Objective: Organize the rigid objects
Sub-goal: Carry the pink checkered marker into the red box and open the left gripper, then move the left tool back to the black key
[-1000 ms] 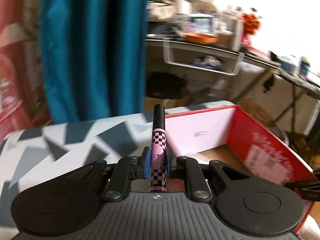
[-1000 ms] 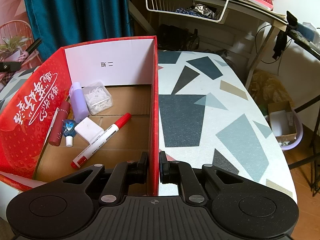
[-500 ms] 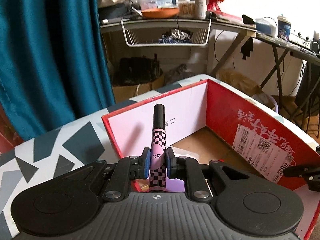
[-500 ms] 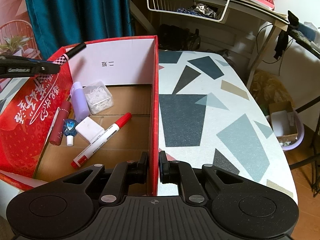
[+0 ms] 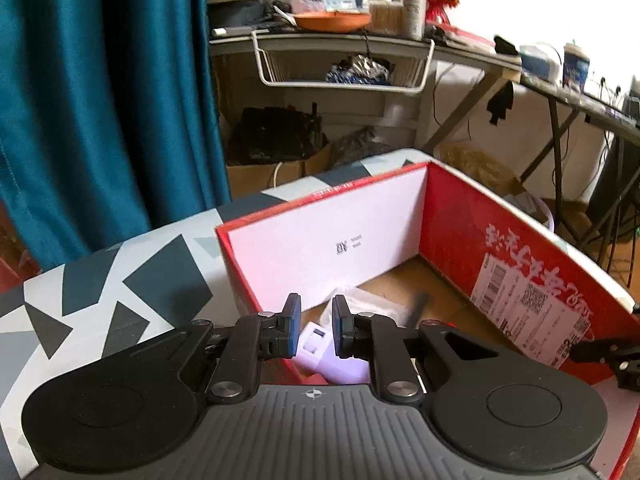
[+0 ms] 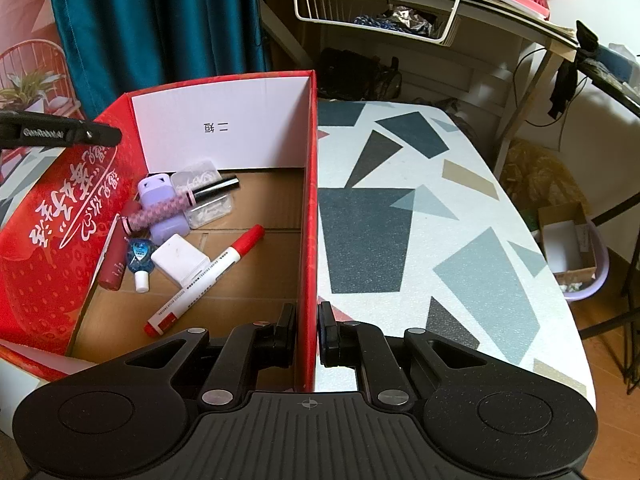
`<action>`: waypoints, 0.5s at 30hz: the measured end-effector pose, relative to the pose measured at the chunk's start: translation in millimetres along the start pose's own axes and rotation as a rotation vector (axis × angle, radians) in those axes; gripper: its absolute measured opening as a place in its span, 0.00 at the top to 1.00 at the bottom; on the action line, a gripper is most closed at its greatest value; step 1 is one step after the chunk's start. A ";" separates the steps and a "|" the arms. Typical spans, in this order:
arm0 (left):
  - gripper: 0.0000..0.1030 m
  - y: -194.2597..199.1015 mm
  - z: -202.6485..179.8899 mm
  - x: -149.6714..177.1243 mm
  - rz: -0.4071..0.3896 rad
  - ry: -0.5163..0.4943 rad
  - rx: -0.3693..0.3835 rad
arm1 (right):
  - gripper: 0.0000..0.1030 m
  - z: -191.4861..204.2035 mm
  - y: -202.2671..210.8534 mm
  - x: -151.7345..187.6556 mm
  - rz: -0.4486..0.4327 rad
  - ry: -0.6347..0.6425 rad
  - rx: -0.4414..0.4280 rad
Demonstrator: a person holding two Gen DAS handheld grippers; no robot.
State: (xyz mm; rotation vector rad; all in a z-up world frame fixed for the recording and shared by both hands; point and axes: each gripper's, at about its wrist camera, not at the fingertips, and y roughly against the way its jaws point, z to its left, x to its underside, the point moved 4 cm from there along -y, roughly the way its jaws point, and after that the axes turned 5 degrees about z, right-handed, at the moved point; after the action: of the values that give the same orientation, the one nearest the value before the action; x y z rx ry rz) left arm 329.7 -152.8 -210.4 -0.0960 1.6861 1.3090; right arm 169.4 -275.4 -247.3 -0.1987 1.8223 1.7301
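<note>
left claw (image 5: 316, 326) gapes empty above the box (image 6: 224, 136); right claw (image 6: 307, 334) pinches its wall.

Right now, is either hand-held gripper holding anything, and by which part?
The left hand-held gripper is open and empty. The right hand-held gripper clamps the red box by the top edge of its side wall.

Box (image 6: 308, 208) on table (image 6: 420, 208), at the table's left part, frame centre-left. In box, left half: bottle (image 6: 160, 208) beside clear case (image 6: 208, 200), near the back wall; checkered pen (image 6: 176, 204) across both. In front of these, left to right: tube (image 6: 114, 260), small dropper (image 6: 140, 260), block (image 6: 180, 258), marker (image 6: 204, 280). Wire basket (image 6: 372, 12) under shelf, upper centre, behind table.
</note>
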 end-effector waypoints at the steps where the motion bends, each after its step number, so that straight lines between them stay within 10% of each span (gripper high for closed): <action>1: 0.83 3.5 3.4 -1.1 -0.008 0.012 0.002 | 0.90 0.2 -0.3 0.0 0.000 0.000 0.001; 15: 0.83 34.0 81.7 12.2 -0.033 0.219 -0.115 | 0.90 0.4 -0.8 0.0 -0.001 -0.003 -0.001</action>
State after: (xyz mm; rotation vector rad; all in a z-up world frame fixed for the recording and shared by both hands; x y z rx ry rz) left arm 354.7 -69.1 -191.7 -0.3441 1.7816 1.4120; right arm 169.9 -275.1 -248.0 -0.1975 1.8193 1.7297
